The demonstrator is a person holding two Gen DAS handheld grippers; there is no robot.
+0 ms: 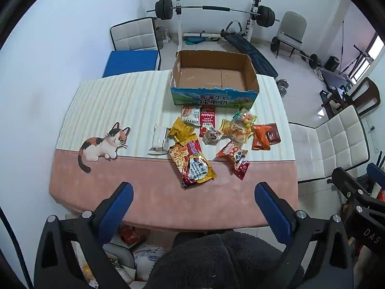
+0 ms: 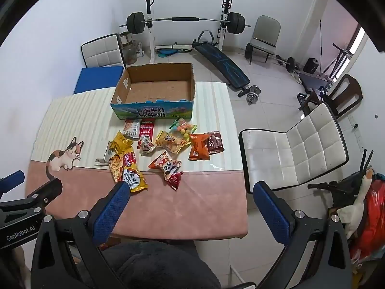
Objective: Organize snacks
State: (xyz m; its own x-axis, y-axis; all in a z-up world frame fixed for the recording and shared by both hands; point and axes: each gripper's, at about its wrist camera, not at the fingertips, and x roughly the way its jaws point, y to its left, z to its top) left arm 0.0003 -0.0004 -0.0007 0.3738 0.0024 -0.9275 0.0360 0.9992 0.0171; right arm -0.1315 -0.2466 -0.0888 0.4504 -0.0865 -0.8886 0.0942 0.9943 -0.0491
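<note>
An empty open cardboard box (image 1: 214,77) (image 2: 154,89) stands at the far side of the table. Several snack packets lie in front of it: a large Sedaap noodle pack (image 1: 192,163) (image 2: 128,171), a panda packet (image 1: 234,156) (image 2: 168,166), an orange packet (image 1: 261,136) (image 2: 198,147), a red sachet (image 1: 207,118) (image 2: 146,130) and a yellow packet (image 1: 180,131) (image 2: 121,143). My left gripper (image 1: 192,192) is open and empty above the table's near edge. My right gripper (image 2: 191,193) is open and empty, right of the left one, over the near right corner.
The table (image 1: 144,192) has a pink and striped mat with a cat picture (image 1: 103,144). A white chair (image 2: 296,149) stands to the right, another (image 1: 134,36) behind the table. A weight bench and barbell rack (image 1: 214,12) fill the back. Bags lie under the table.
</note>
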